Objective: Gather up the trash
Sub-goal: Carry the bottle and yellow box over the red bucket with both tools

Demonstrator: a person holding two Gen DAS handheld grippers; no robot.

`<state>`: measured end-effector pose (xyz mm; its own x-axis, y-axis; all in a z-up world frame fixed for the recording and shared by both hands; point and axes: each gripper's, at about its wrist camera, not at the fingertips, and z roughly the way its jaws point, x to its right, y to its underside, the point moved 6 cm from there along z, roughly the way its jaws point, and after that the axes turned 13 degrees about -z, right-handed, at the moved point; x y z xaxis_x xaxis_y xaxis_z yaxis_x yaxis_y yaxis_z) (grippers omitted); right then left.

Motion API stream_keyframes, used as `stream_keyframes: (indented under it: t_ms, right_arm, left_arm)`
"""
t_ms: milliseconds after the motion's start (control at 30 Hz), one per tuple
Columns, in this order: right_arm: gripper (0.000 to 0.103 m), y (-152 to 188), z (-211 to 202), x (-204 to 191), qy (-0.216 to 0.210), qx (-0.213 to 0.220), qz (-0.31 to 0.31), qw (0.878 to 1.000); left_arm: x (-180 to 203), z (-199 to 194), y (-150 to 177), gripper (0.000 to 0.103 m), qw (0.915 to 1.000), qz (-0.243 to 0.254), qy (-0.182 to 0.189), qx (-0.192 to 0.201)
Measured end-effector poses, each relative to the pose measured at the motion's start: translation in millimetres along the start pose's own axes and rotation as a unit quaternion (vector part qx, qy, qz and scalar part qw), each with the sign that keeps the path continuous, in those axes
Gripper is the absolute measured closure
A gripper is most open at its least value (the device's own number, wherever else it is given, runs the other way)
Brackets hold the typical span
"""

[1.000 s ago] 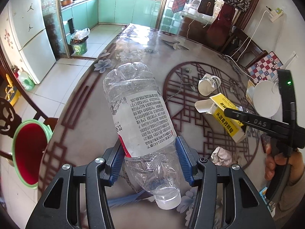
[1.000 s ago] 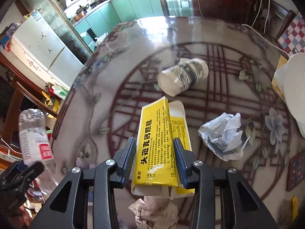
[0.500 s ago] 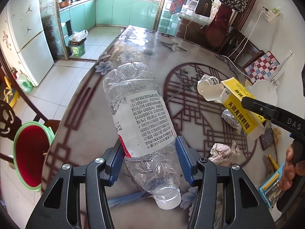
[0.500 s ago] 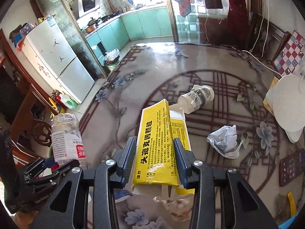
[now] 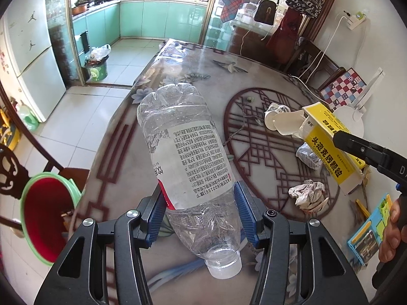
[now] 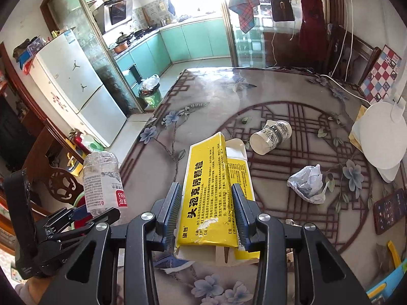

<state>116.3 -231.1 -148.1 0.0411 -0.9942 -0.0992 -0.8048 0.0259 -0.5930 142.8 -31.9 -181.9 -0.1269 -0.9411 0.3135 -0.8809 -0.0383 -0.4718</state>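
While my left tongs [image 5: 199,216] clamp the clear bottle [image 5: 185,150] neck-down above the bench [image 5: 178,58], my right tongs [image 6: 206,211] grip the yellow carton [image 6: 211,195] aloft.

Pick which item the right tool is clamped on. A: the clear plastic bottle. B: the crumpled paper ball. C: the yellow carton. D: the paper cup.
C: the right tool has its pads pressed on both sides of the yellow carton, lifted off the table.
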Motion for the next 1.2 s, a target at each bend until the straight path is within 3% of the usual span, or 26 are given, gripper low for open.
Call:
stream_keyframes:
  t_ms: [367,1200]
  right_arm:
    - [0.065,-9,-3,-55,0.005,0.003,-0.004,1.000]
    - [0.065,-29,38,-197,-0.024,-0.007,-0.049,0.998]
  left_arm:
    - [-40,-14,-8,0.052,0.9999,0.002,0.012,0.003]
    - [-166,-31,-32,0.052,0.9985,-0.051,-0.009,0.016]
